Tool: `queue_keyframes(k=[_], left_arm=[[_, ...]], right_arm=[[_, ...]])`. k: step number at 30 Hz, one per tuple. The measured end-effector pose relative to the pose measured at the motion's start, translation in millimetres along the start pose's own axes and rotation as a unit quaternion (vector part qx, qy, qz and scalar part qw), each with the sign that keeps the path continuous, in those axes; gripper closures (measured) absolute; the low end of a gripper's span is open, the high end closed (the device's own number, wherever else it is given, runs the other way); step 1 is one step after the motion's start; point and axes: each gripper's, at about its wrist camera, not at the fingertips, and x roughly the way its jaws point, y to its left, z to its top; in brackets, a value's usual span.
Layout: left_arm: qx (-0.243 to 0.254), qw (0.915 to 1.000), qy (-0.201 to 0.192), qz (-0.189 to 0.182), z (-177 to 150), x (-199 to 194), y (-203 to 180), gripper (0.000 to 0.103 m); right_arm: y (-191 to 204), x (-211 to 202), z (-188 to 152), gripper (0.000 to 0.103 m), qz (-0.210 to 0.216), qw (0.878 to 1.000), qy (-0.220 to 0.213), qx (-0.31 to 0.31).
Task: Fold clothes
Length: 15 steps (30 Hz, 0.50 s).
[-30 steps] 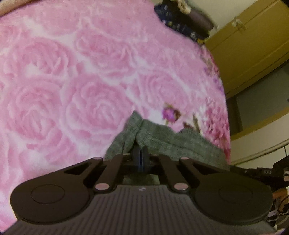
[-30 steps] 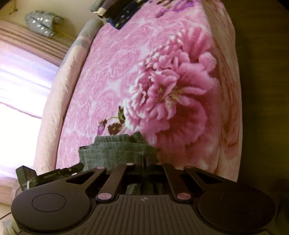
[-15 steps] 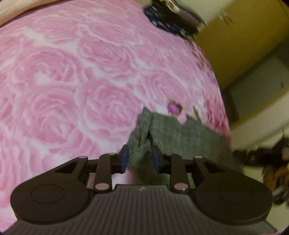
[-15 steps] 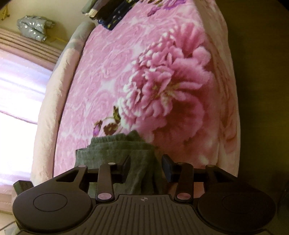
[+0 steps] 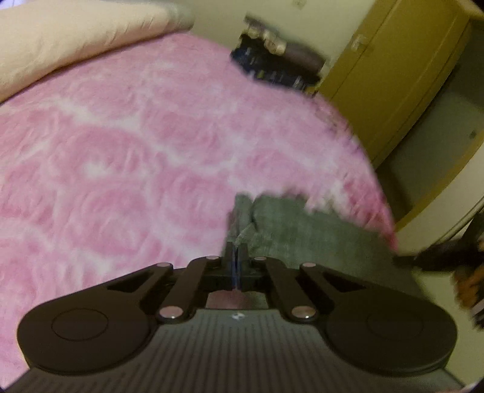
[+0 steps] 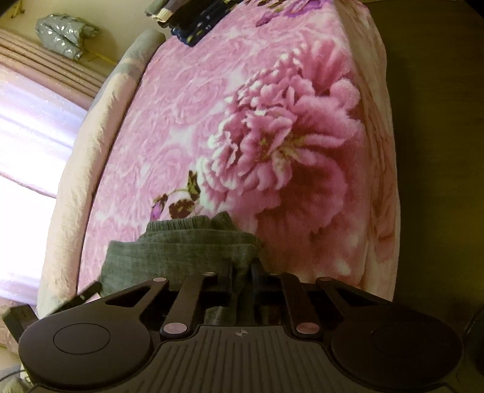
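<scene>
A grey knit garment (image 5: pixel 290 226) lies at the near edge of the pink rose-patterned bed (image 5: pixel 127 157). My left gripper (image 5: pixel 236 260) is shut on its left corner, which bunches up just ahead of the fingers. In the right wrist view the same grey garment (image 6: pixel 181 251) shows its elastic waistband, folded in layers. My right gripper (image 6: pixel 242 272) is shut on its right edge, with cloth pinched between the fingers. The left wrist view is blurred by motion.
A pile of dark clothes (image 5: pixel 272 66) lies at the far end of the bed, also in the right wrist view (image 6: pixel 196 18). A yellow wardrobe (image 5: pixel 393 75) stands to the right. A pale bolster (image 6: pixel 90 136) and curtains (image 6: pixel 33 121) line the left.
Both grippers opened half a second ago and have shut again on the grey garment. The left gripper has moved fast; its view has tilted up toward the far end of the bed.
</scene>
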Motion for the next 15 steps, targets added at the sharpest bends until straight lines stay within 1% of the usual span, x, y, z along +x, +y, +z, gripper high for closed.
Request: queue_keyframes(k=[1, 2, 4, 6, 7, 8, 11, 12, 15], left_arm=[[0.002, 0.9999, 0.011, 0.010, -2.8, 4.5, -0.4, 0.103], [-0.006, 0.9999, 0.015, 0.006, -3.0, 6.1, 1.2, 0.103], [-0.047, 0.9988, -0.003, -0.013, 5.2, 0.8, 7.1, 0.102], [-0.087, 0.9953, -0.021, -0.037, 15.4, -4.3, 12.1, 0.101], [-0.094, 0.9940, -0.025, -0.049, 22.6, -4.4, 12.3, 0.098], [-0.091, 0.9939, -0.024, -0.058, 31.5, -2.3, 10.7, 0.096], [-0.058, 0.9950, 0.010, -0.081, 54.2, 16.5, 0.2, 0.093], [-0.050, 0.9944, 0.025, -0.090, 58.8, 24.9, -2.7, 0.089], [-0.049, 0.9933, 0.049, -0.092, 62.6, 45.9, -6.1, 0.078]], right_arm=[[1.2, 1.2, 0.1, 0.093, -0.002, 1.000, 0.000, -0.002], [2.5, 2.0, 0.5, 0.092, -0.004, 1.000, 0.000, -0.005], [4.0, 2.9, 2.4, 0.092, -0.006, 1.000, 0.004, -0.008], [3.6, 2.0, 3.8, 0.092, -0.004, 1.000, 0.006, -0.007], [3.3, 1.4, 4.5, 0.092, -0.003, 1.000, 0.007, -0.007], [3.1, 1.2, 4.7, 0.092, -0.002, 1.000, 0.008, -0.007], [3.2, 2.0, 4.0, 0.092, -0.003, 1.000, 0.008, -0.005], [3.3, 2.0, 3.7, 0.092, -0.003, 1.000, 0.007, -0.003], [3.3, 1.5, 3.0, 0.092, 0.000, 1.000, 0.005, 0.000]])
